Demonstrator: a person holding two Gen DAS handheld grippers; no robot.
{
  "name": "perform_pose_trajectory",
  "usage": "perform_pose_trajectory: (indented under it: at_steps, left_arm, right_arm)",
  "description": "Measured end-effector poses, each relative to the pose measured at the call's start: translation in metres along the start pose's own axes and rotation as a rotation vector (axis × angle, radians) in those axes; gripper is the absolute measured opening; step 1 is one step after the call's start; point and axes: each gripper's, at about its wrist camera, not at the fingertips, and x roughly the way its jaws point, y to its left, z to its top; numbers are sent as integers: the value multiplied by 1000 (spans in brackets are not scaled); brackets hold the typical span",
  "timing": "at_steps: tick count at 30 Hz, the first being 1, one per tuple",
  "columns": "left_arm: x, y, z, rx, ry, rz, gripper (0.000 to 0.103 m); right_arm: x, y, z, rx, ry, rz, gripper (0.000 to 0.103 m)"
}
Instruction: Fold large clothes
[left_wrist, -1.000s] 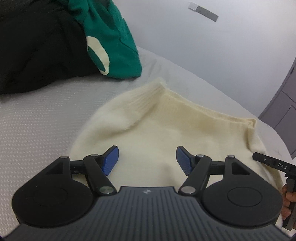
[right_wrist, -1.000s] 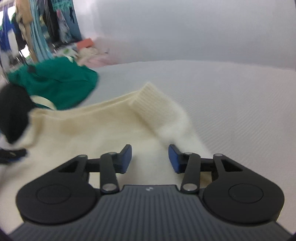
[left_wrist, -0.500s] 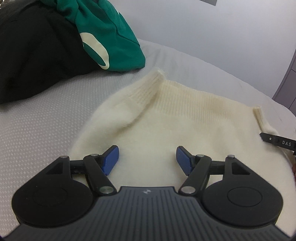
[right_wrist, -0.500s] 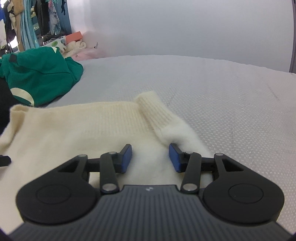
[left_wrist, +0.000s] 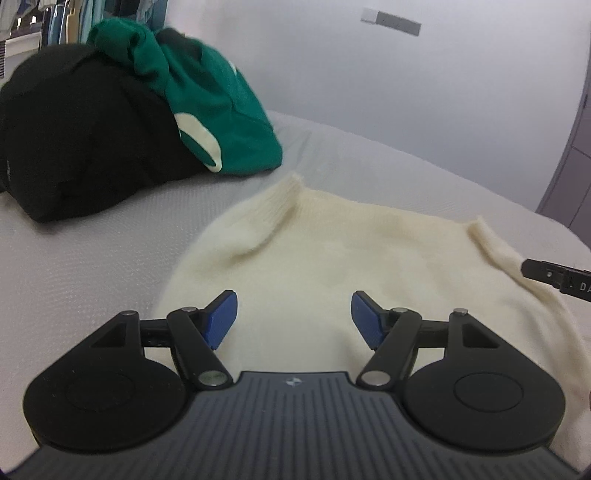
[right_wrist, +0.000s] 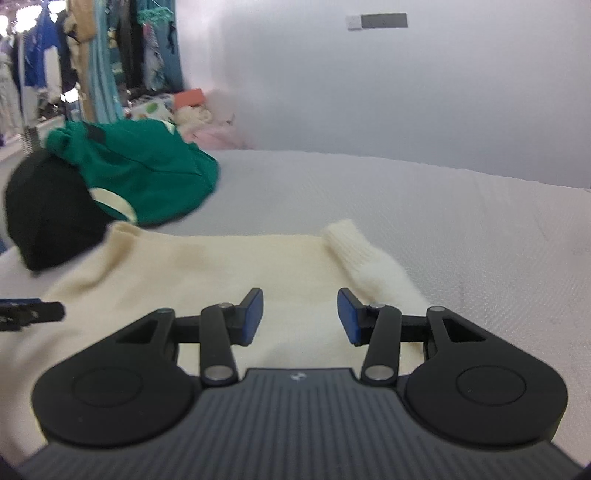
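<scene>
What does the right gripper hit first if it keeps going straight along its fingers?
Probably the cream sweater: the right gripper, jaws open and empty, points down at its knit. Depth is unclear.

Cream sweater (right_wrist: 229, 273) flat on bed (right_wrist: 461, 229) — R gripper (right_wrist: 300, 314) fingers apart, empty

- the left gripper (left_wrist: 293, 317) is pulling back and lifting off the sweater (left_wrist: 362, 254), so more bed (left_wrist: 92, 258) is showing.
- the right gripper (right_wrist: 300, 315) is lifting too; the clothes rack (right_wrist: 92, 55) is coming into its view.
</scene>
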Motion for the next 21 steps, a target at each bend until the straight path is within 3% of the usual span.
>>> perform_pose_trajectory:
  at_steps: [11, 21]
  left_arm:
    - [-92, -27, -27, 61, -75, -55, 73]
    - [-149, -41, -67, 67, -83, -85, 73]
  right_arm:
    - [-81, 31, -12, -17, -47, 76, 47]
    - [-140, 52, -38, -6, -71, 91, 47]
